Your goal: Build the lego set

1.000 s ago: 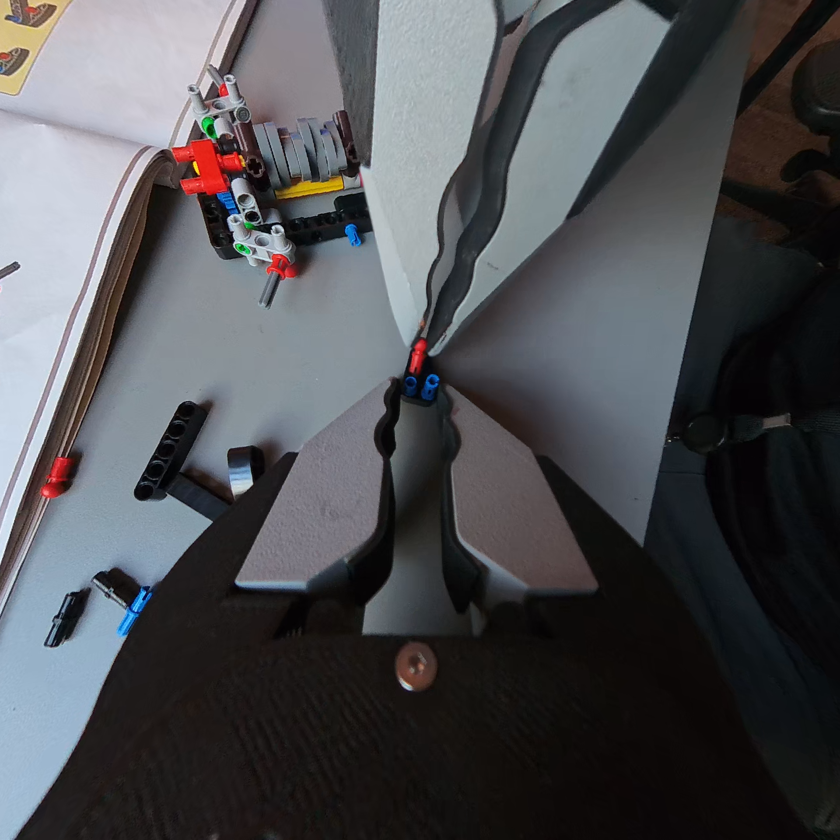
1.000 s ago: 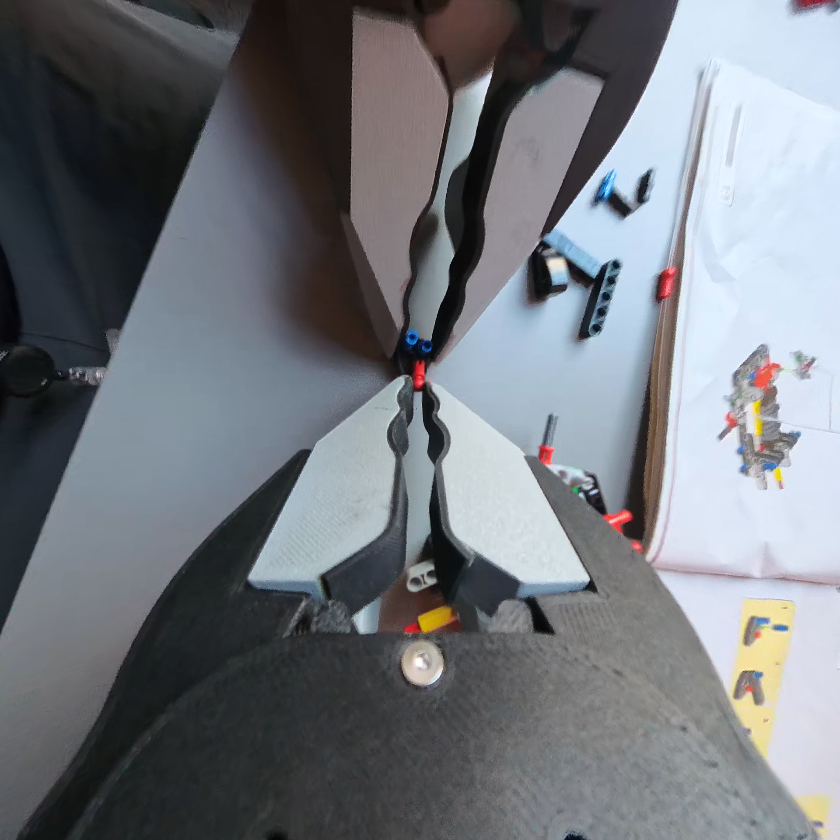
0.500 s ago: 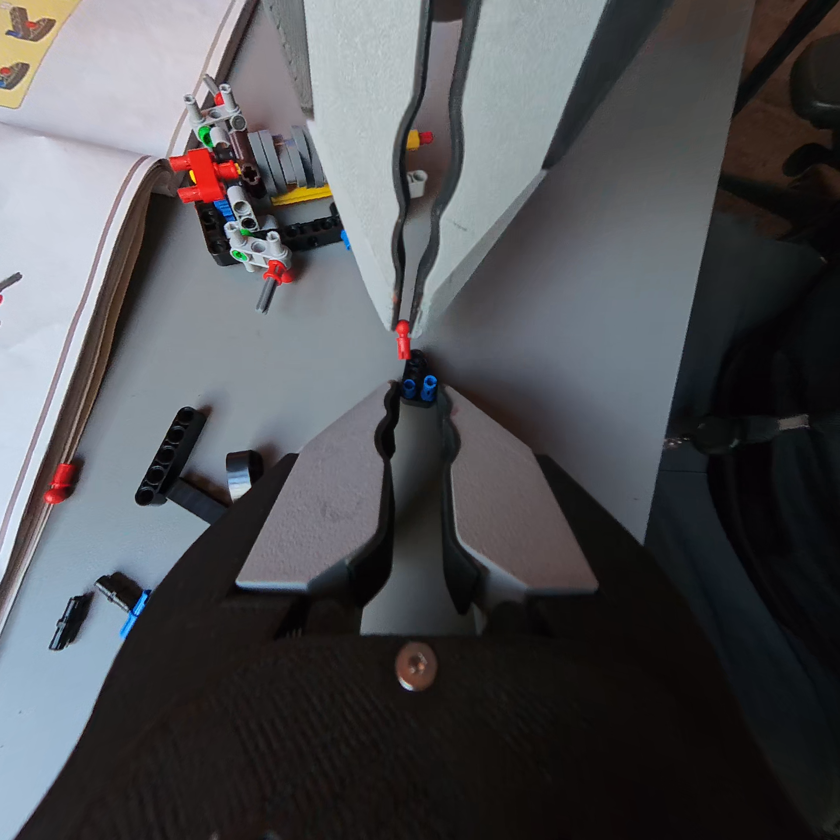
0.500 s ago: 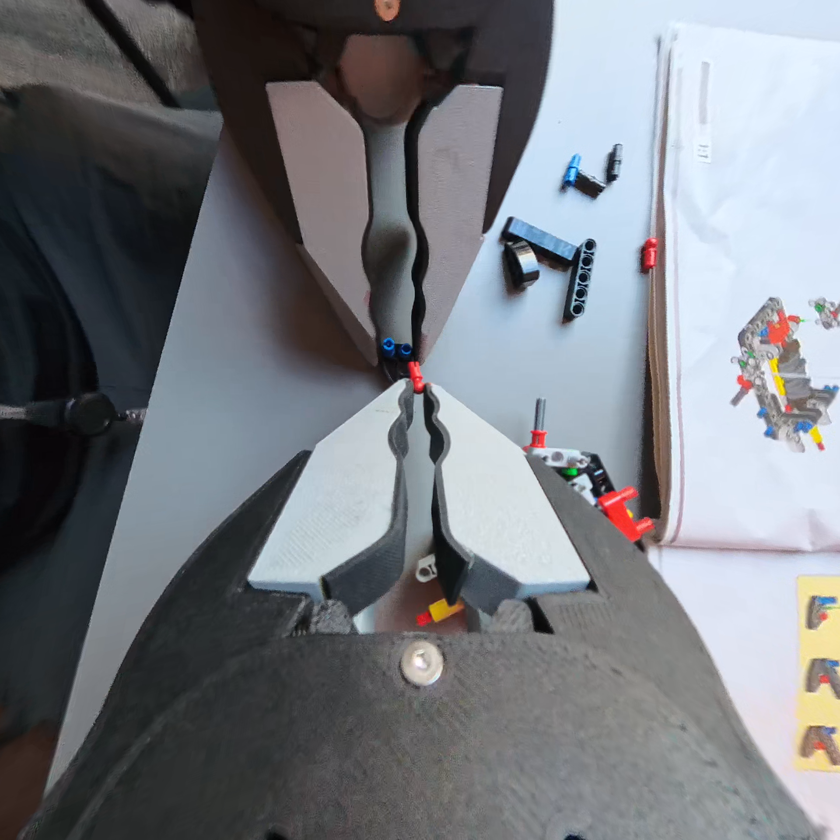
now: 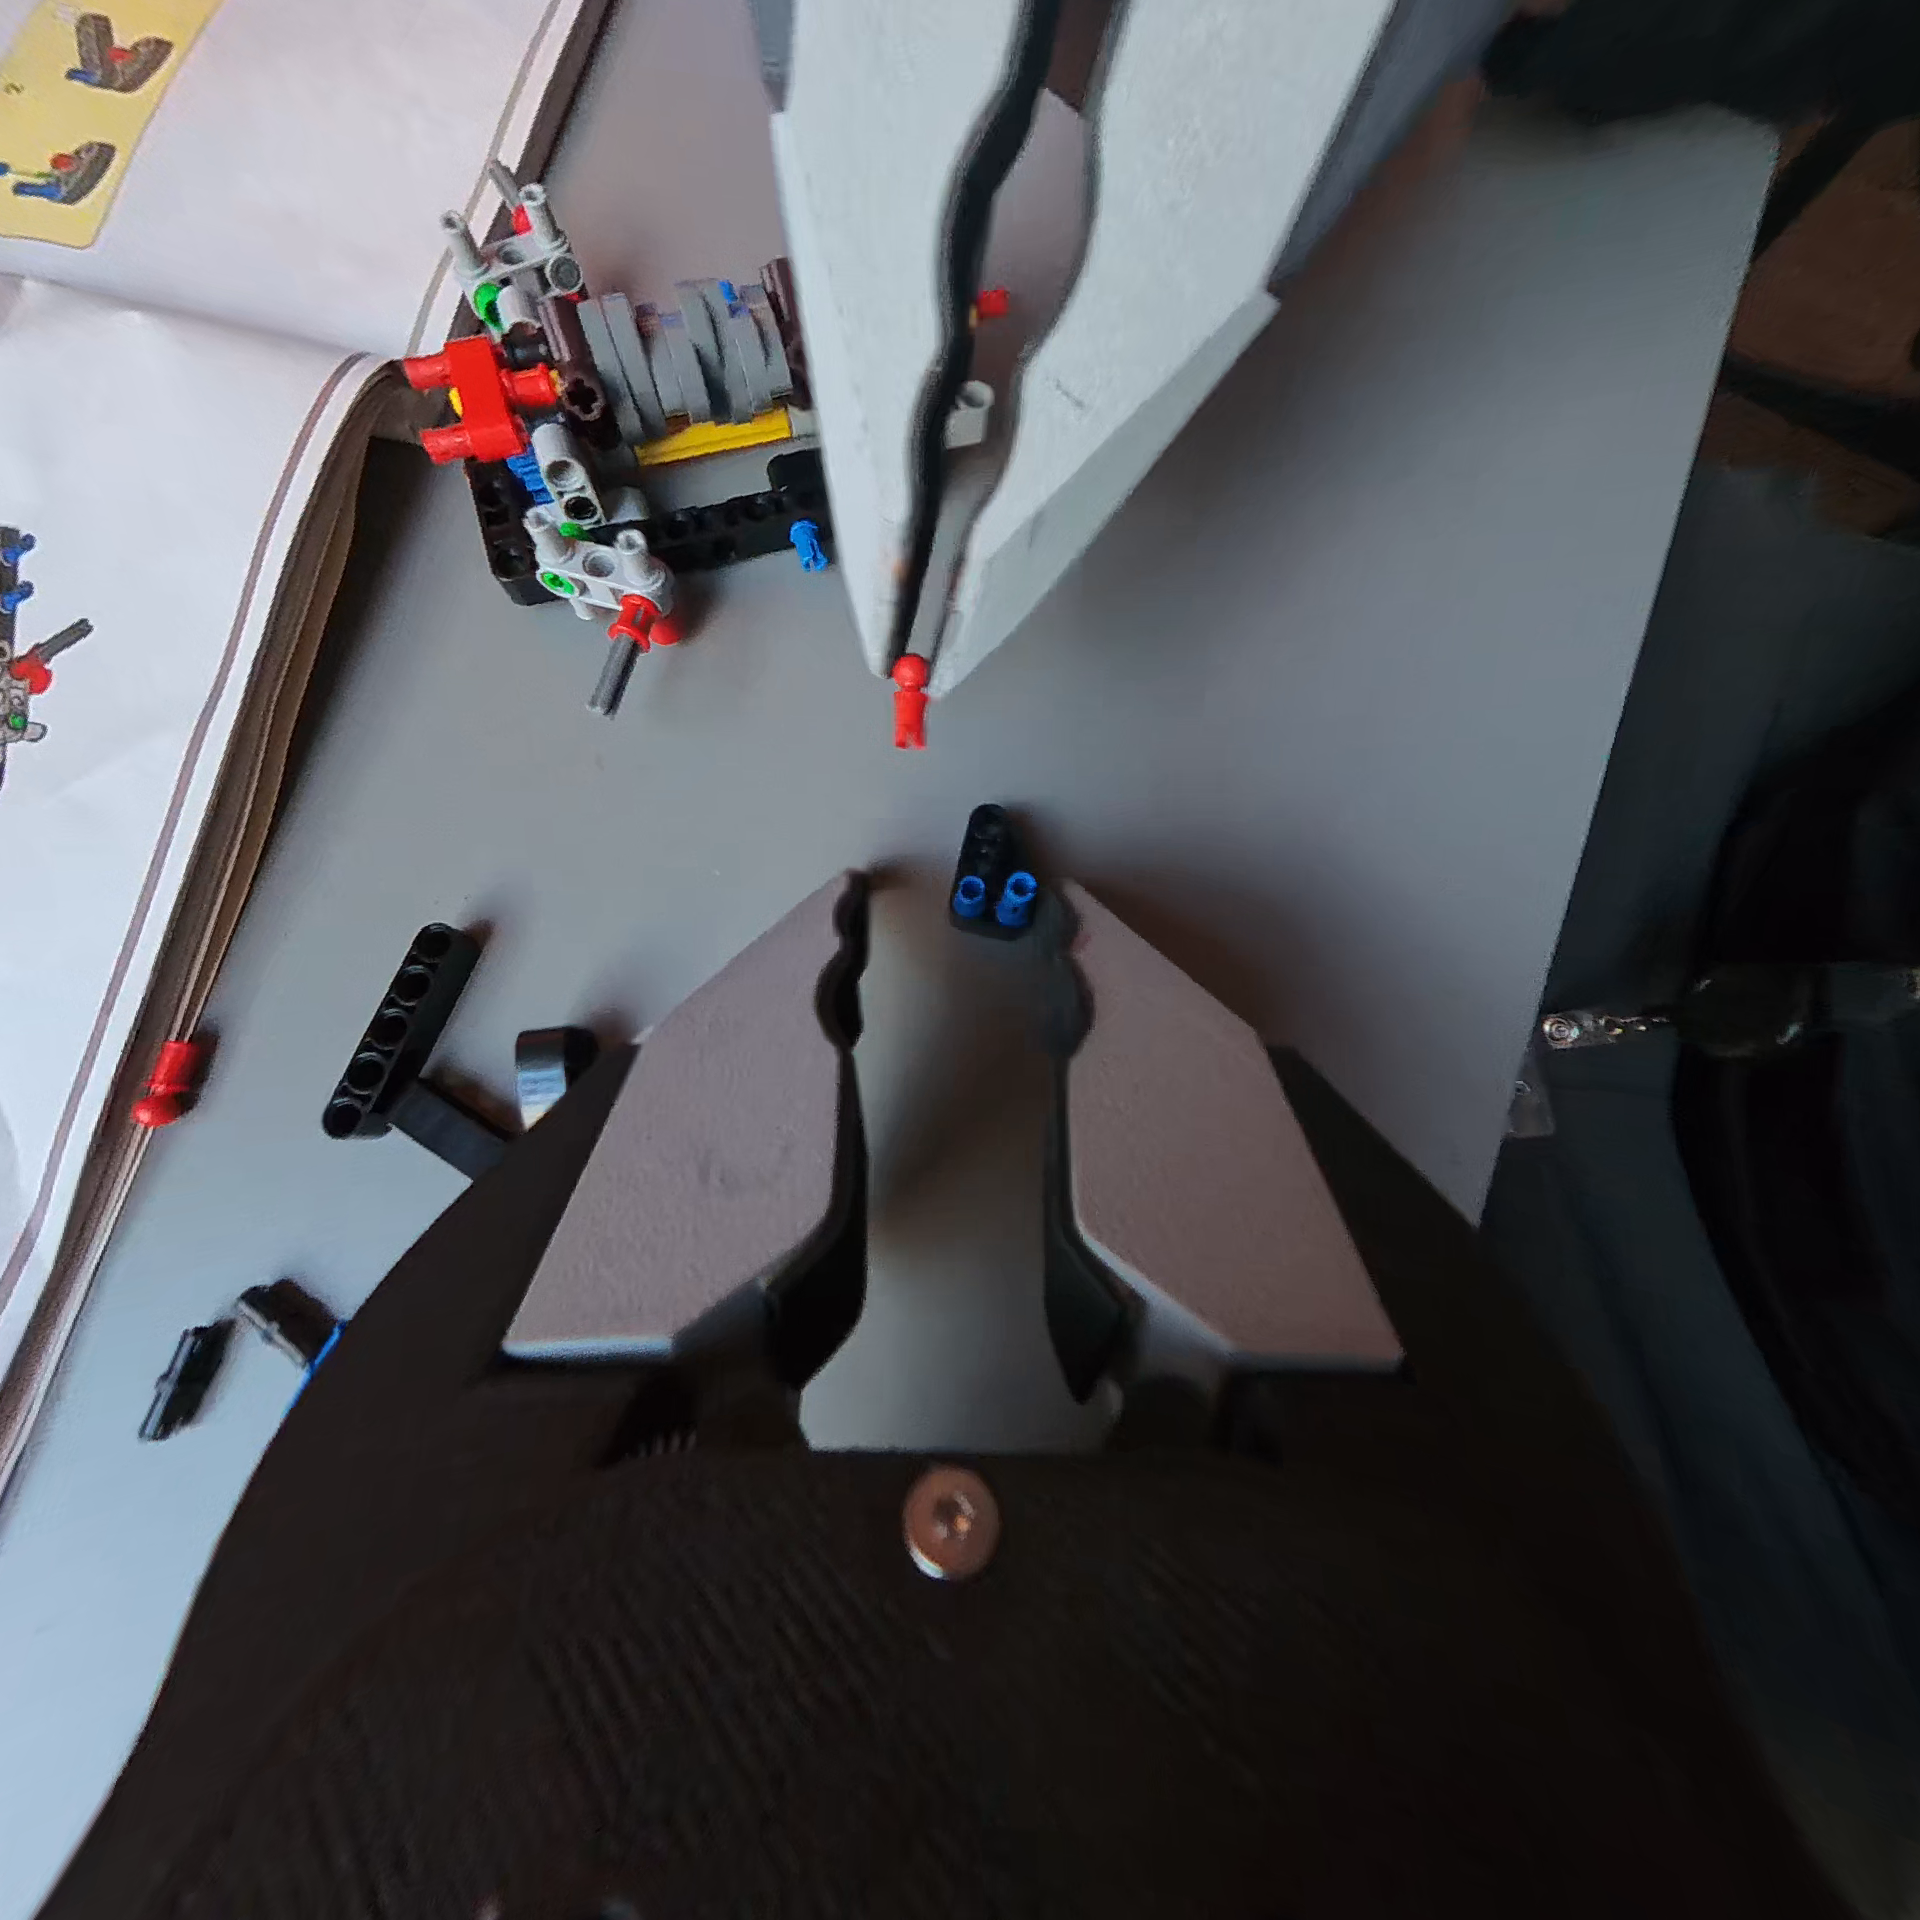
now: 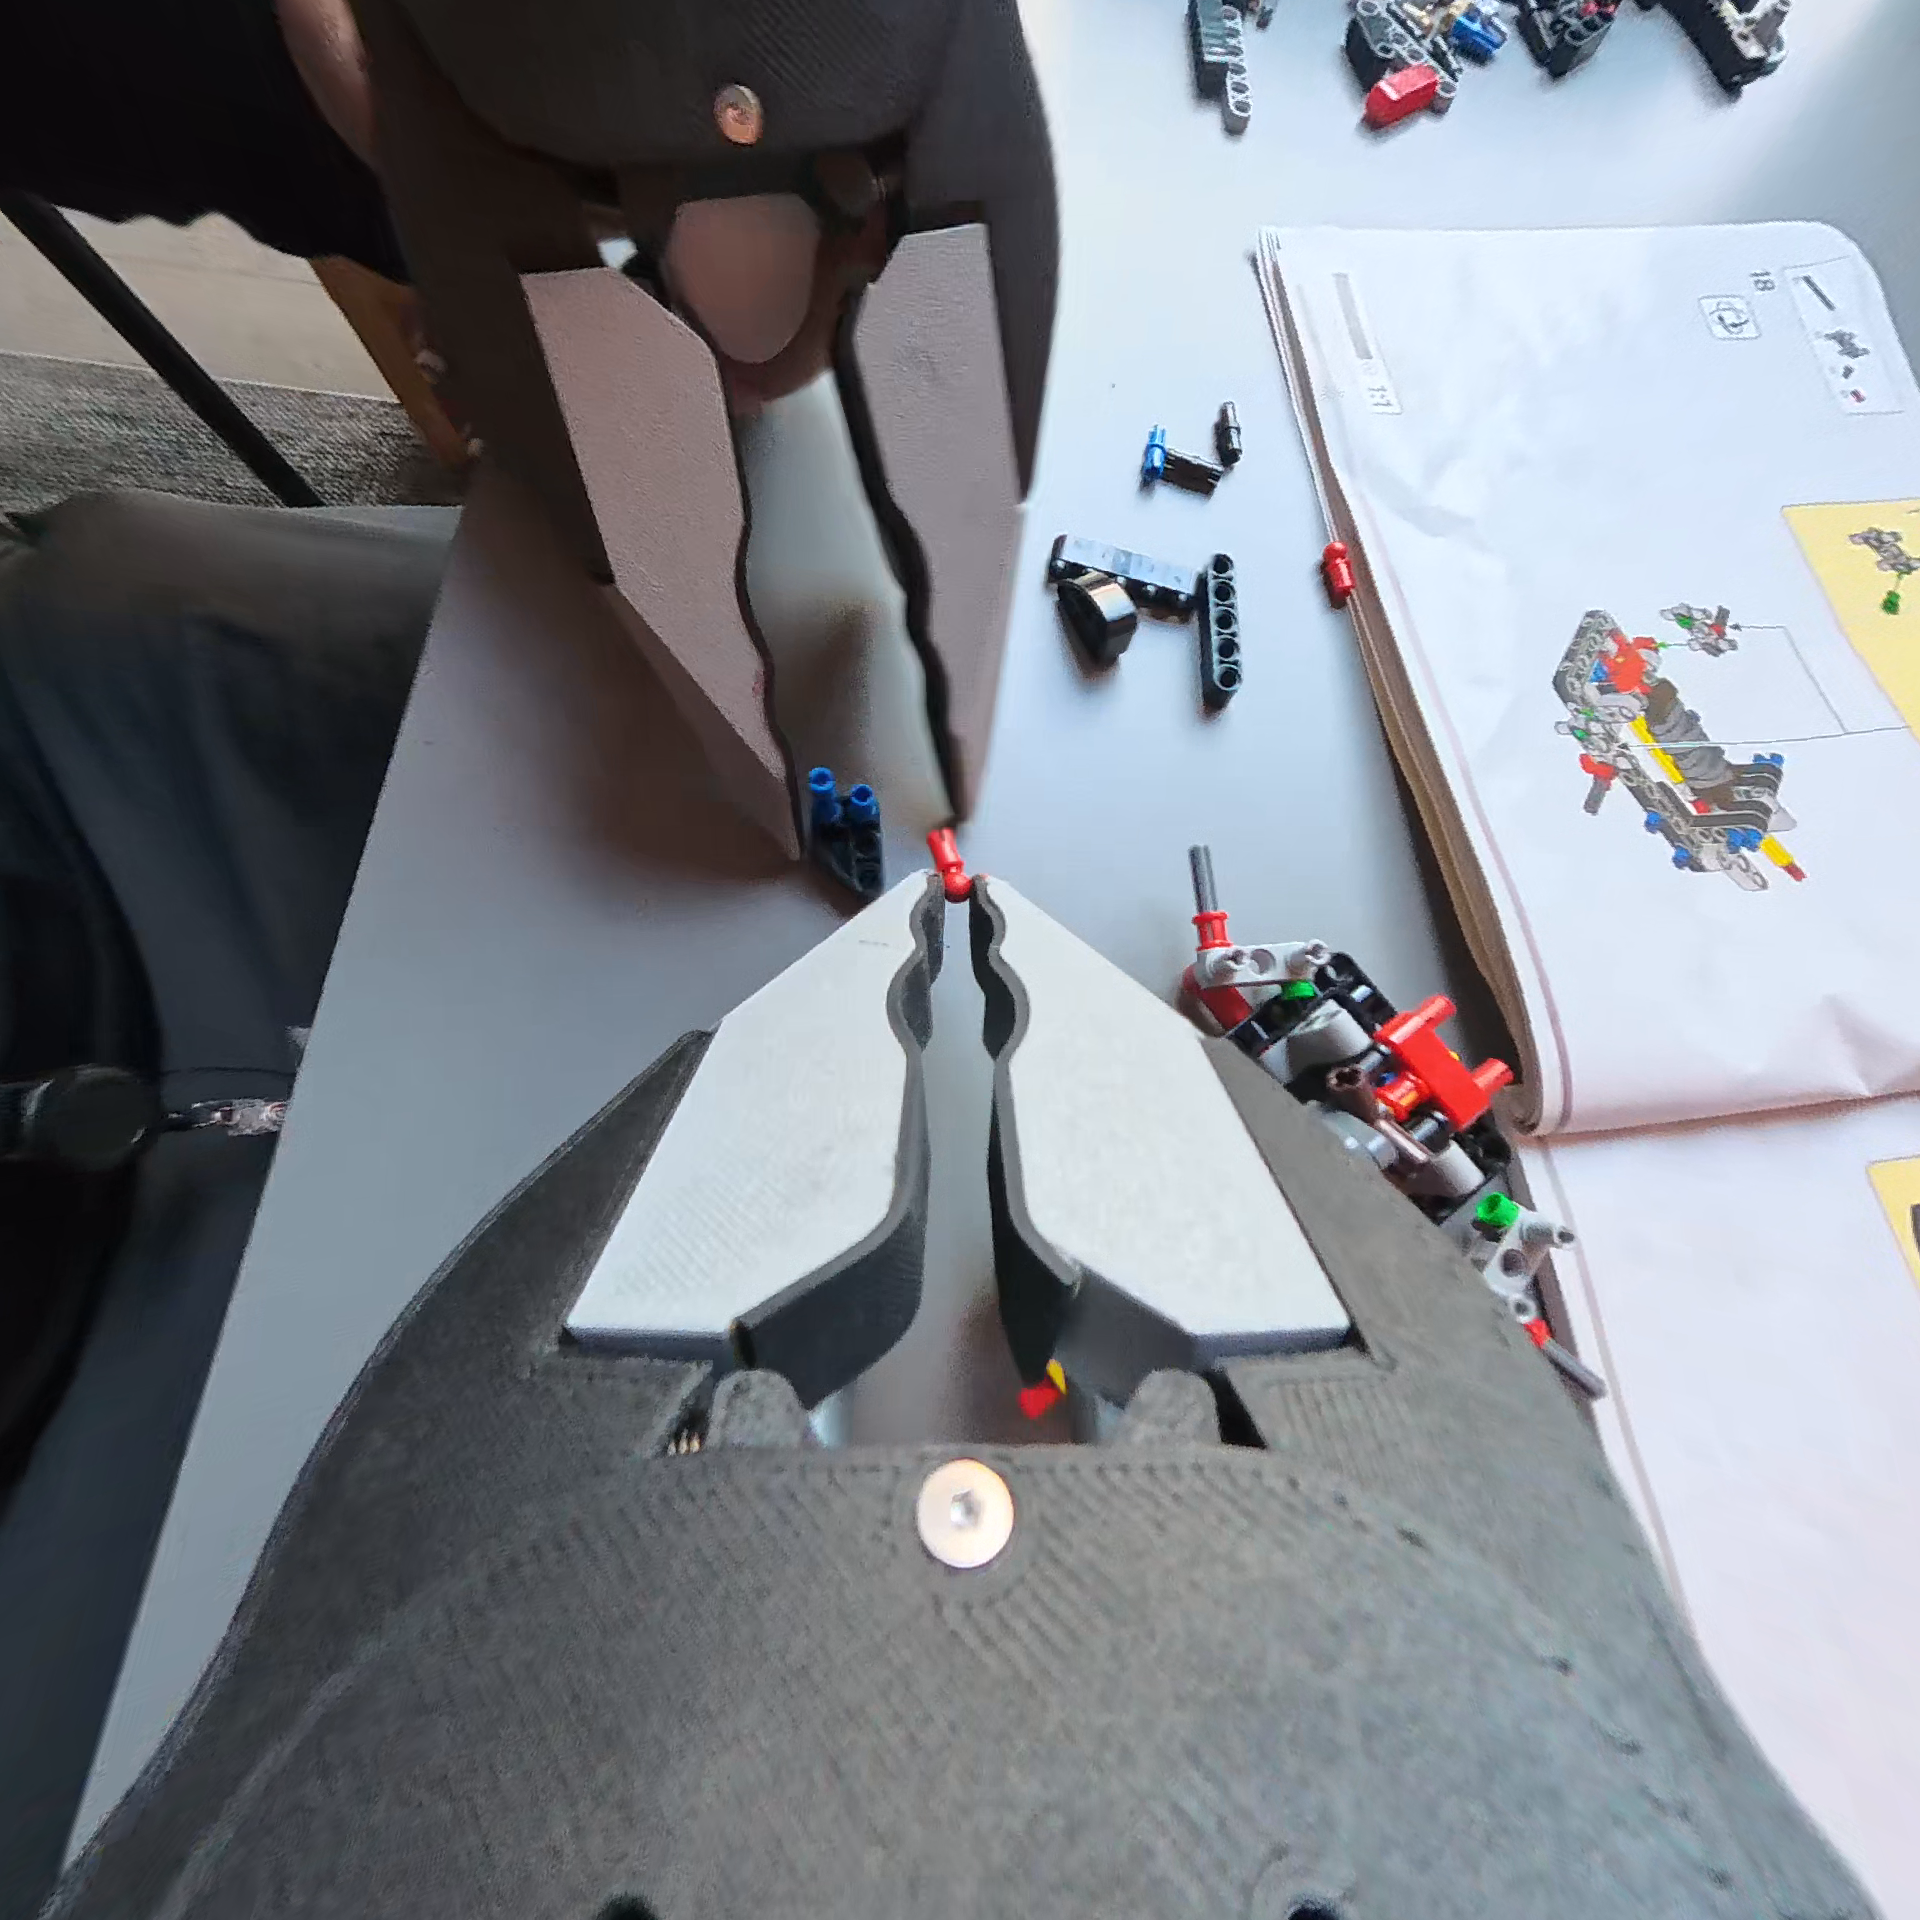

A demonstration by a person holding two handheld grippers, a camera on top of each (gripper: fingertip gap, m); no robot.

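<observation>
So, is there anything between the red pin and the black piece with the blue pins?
Nothing visible. The right gripper holds the red pin by one end, and only bare table lies between its free end and the black piece, which sits between the left gripper's open fingers.

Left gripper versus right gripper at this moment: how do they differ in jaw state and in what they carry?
The left gripper has its jaws spread wide; the right gripper has its jaws nearly closed at the tips. The left gripper grips nothing, with the black piece with two blue pins lying on the table between its fingertips; the right gripper pinches a small red pin. Both have grey fingers on black bodies and point tip to tip.
</observation>
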